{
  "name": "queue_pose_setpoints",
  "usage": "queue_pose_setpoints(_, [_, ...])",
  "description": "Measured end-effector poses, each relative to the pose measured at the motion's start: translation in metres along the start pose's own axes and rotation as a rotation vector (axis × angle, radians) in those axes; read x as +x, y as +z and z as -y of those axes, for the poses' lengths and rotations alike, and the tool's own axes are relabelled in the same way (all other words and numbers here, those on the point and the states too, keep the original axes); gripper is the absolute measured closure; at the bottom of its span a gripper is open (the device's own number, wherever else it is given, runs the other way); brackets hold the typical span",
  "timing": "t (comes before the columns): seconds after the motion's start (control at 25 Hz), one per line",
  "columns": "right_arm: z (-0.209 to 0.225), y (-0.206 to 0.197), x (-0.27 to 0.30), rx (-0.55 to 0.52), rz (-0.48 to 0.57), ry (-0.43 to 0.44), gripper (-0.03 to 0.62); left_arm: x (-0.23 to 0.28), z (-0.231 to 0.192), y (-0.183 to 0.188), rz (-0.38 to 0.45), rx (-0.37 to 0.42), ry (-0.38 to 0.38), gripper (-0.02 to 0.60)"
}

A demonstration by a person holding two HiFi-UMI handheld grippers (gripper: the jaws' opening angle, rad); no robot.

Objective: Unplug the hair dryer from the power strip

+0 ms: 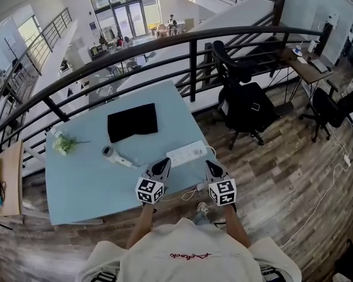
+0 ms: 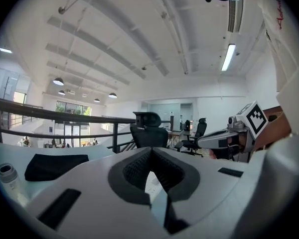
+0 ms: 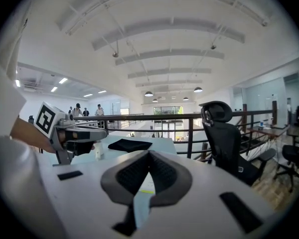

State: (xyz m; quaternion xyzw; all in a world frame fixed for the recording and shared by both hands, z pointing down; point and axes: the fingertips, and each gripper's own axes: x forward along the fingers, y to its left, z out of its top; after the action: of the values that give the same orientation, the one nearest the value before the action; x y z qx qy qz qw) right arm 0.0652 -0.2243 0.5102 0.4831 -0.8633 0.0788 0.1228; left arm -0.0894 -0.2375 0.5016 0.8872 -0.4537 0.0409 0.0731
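Evidently we hold the left gripper (image 1: 162, 163) and right gripper (image 1: 212, 165) nearly level, jaws together and empty, just short of the power strip (image 1: 186, 153) beside the hair dryer (image 1: 114, 155), probably lining up.

No legible text. Red script crosses your shirt (image 1: 188, 255) at the lower centre of the head view, too small to read. Your left hand-held gripper (image 1: 162, 162) and right hand-held gripper (image 1: 212, 164) carry only black-and-white square markers.

Wood floor (image 1: 282, 175), black railing (image 1: 191, 63), office chair (image 1: 244, 101)
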Motion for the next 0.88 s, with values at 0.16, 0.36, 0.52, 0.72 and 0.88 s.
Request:
queue_pose_setpoints(0.16, [0.032,0.013,0.026,-0.007,0.002,0.044,0.577,0.034,-0.009,0.010,-0.011,0.003,0.044,0.572])
queue_pose_setpoints(0.36, [0.071,0.022,0.051,0.011,0.018,0.091,0.577,0.068,-0.018,0.014,-0.017,-0.002,0.101,0.572])
queue_pose_setpoints(0.52, [0.093,0.023,0.069,0.012,0.011,0.134,0.577,0.088,-0.025,0.017,-0.024,-0.005,0.142,0.572])
queue_pose_setpoints(0.72, [0.105,0.017,0.087,0.019,-0.002,0.173,0.577,0.098,-0.032,0.006,-0.062,-0.015,0.180,0.572])
queue_pose_setpoints(0.88, [0.107,0.008,0.094,0.027,-0.015,0.188,0.577,0.104,-0.038,0.002,-0.072,-0.013,0.187,0.572])
